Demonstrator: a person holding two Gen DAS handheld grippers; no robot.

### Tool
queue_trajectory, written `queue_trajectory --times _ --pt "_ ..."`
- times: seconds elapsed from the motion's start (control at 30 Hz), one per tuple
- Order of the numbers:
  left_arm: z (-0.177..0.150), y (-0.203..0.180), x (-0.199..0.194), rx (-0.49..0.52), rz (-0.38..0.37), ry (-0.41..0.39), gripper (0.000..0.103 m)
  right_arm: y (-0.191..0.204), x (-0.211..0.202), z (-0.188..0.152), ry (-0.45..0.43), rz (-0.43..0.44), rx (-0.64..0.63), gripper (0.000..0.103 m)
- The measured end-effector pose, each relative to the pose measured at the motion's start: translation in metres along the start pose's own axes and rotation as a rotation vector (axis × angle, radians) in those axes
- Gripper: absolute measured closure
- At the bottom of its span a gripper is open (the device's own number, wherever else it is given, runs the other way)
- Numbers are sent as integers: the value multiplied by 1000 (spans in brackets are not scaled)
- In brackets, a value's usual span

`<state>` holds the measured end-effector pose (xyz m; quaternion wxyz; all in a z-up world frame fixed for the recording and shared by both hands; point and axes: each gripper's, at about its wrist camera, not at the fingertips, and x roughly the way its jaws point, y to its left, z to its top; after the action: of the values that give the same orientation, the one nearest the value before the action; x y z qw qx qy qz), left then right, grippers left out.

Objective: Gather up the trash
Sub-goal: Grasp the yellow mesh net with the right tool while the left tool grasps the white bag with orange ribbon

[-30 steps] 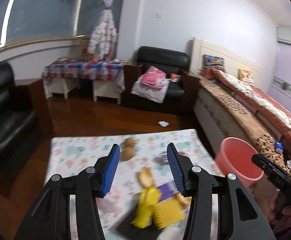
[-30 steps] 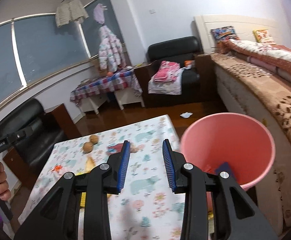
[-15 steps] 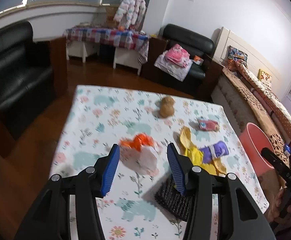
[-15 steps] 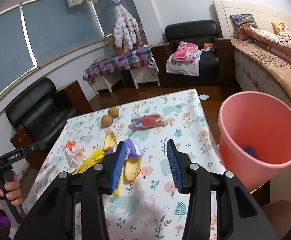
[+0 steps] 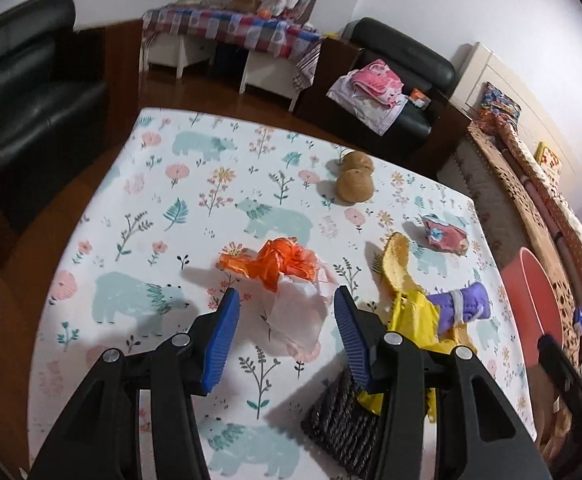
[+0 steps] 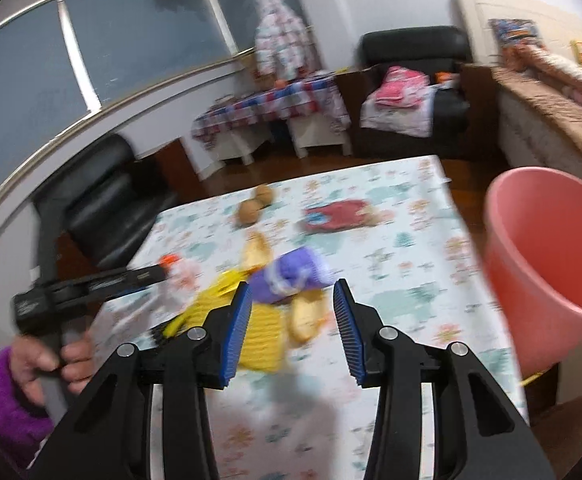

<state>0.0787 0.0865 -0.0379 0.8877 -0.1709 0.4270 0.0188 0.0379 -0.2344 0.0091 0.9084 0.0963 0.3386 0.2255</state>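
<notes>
Right wrist view is blurry; purple roll (image 6: 291,276) looks smeared. Left tongs (image 5: 285,334) hide pt of black mat (image 5: 341,426). Both tongs open, right tongs (image 6: 289,328) too.

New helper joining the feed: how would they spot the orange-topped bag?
On the floral tablecloth, look just ahead of the open left gripper. The crumpled white plastic bag lies there, alone in having an orange knot; the neighbouring banana peel is yellow.

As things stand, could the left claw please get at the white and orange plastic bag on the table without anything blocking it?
Probably yes. The left claw is open and the white and orange plastic bag lies straight ahead between its fingers, with nothing across the path. The yellow wrapper sits just to the right, clear of it.
</notes>
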Motion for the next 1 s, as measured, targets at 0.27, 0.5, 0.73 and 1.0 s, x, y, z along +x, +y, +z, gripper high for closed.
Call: queue_trajectory --times 0.27,0.5,0.73,1.0 --pt "-1 1 4 11 -30 -10 81 49 26 -11 121 105 -149 60" --pt "-2 12 -8 -6 -57 -24 81 72 49 -18 183 49 -206 60" --pt "-5 20 -15 -37 -60 -23 80 69 66 -23 236 -75 -234 60" --pt "-6 19 -27 -21 -80 -45 80 49 54 -20 226 -72 -177 84"
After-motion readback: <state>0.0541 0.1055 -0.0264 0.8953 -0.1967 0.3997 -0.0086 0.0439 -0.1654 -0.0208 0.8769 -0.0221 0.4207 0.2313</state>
